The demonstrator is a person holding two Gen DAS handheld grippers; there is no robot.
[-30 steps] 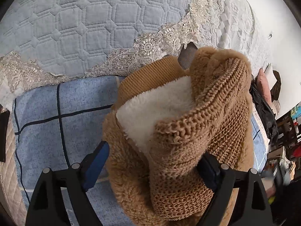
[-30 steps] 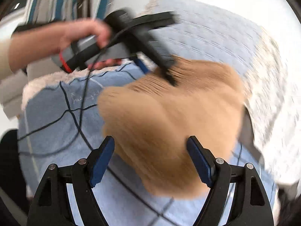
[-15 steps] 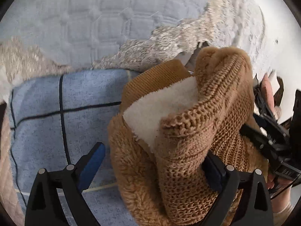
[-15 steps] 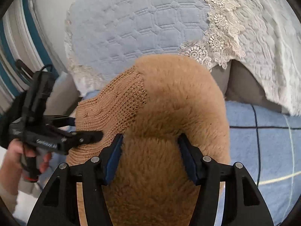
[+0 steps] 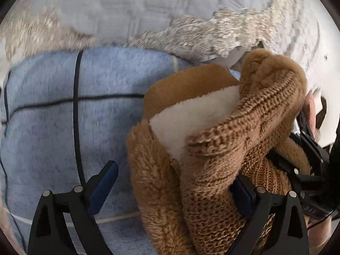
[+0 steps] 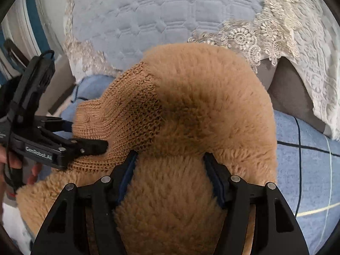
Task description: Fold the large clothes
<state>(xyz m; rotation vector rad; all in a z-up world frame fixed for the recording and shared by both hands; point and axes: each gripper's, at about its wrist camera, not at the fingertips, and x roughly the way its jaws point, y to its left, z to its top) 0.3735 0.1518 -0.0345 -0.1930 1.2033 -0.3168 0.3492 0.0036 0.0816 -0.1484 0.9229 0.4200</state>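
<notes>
While the left gripper (image 5: 172, 182) is opening, its jaws stand wide with the brown sweater (image 6: 201, 110) bunched between them; only the right pad touches the knit, and the left pad hangs clear over the blue checked blanket (image 5: 53, 116). The right gripper (image 6: 172, 178) is closed on a thick roll of the sweater's fuzzy side, both pads pressed into the pile.

Location: the sweater lies heaped on the blanket, near the edge where the blanket meets the quilted cover (image 6: 138, 25) with its lace trim (image 6: 255, 36). The white fleece lining (image 5: 191, 116) shows at a turned-back part of the heap.

Probable faults:
- With the left gripper letting go, the knit portion may slump and undo any fold formed so far. Cause: loss of support on that side.
- The right gripper holds several layers at once. A pull from here would likely drag the whole heap instead of one layer.
- Loose knit loops may snag on a gripper pad.
- The heap may be drawn onto the lace trim and catch there.

Containers: none are visible in either view.
</notes>
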